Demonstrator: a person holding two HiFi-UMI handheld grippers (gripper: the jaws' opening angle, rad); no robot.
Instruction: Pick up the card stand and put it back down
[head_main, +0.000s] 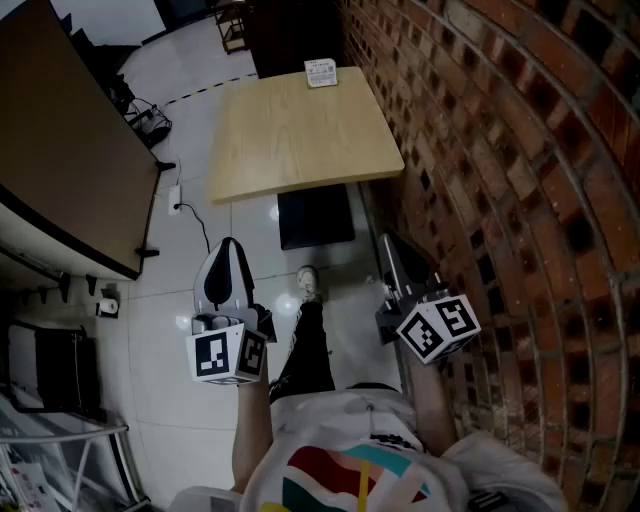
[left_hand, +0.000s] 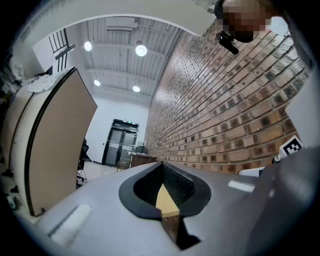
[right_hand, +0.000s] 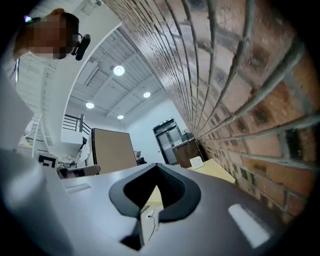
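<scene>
The card stand (head_main: 321, 72), a small white card holder, stands upright at the far edge of the light wooden table (head_main: 300, 135), close to the brick wall. In the right gripper view the card stand (right_hand: 196, 161) shows small on the table (right_hand: 220, 172) ahead. Both grippers are held over the floor, well short of the table's near edge. My left gripper (head_main: 228, 245) is shut, its jaws meeting at the tip (left_hand: 161, 163) with nothing between them. My right gripper (head_main: 392, 240) hangs beside the wall, likewise shut and empty (right_hand: 157, 165).
A brick wall (head_main: 500, 150) runs along the right. A large brown board (head_main: 70, 130) leans at the left, with cables (head_main: 150, 120) on the tiled floor beside it. The table's black base (head_main: 315, 215) sits under its near edge. The person's leg and shoe (head_main: 308, 283) are between the grippers.
</scene>
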